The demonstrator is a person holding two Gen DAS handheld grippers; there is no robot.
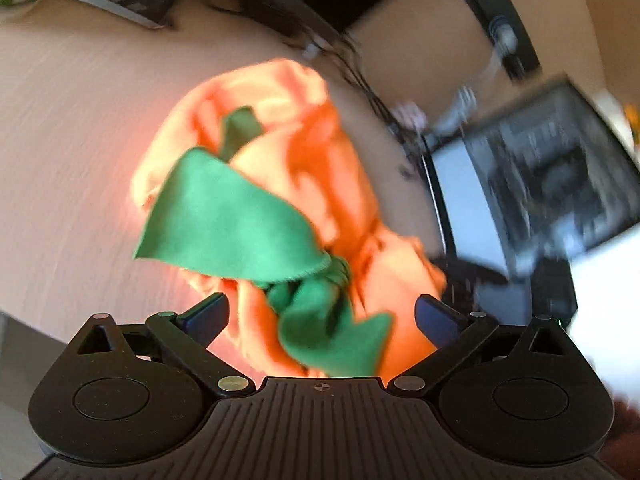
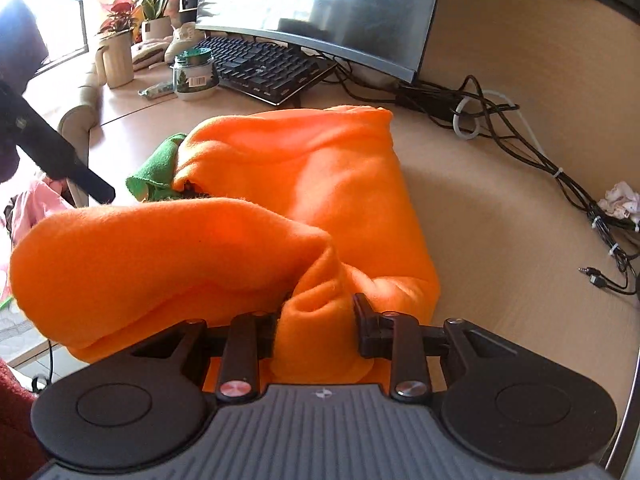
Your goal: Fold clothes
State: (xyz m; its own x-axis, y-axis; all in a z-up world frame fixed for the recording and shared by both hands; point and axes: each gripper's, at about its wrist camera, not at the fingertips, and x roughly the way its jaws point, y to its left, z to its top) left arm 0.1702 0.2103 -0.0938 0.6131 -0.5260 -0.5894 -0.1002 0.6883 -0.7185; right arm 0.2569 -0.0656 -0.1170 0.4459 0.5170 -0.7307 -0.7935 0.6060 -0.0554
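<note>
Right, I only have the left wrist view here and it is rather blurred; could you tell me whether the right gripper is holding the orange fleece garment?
Observer: Yes. In the right wrist view the right gripper has its jaws closed on a bunched fold of the orange fleece garment.
Operator: Thank you. And what lies beyond the garment on the desk?
Observer: A black keyboard sits under a curved monitor, with a glass jar with a green lid beside it.
Operator: Is the green trim visible from that side?
Observer: Only a small piece of green fabric shows at the garment's far left edge.
</note>
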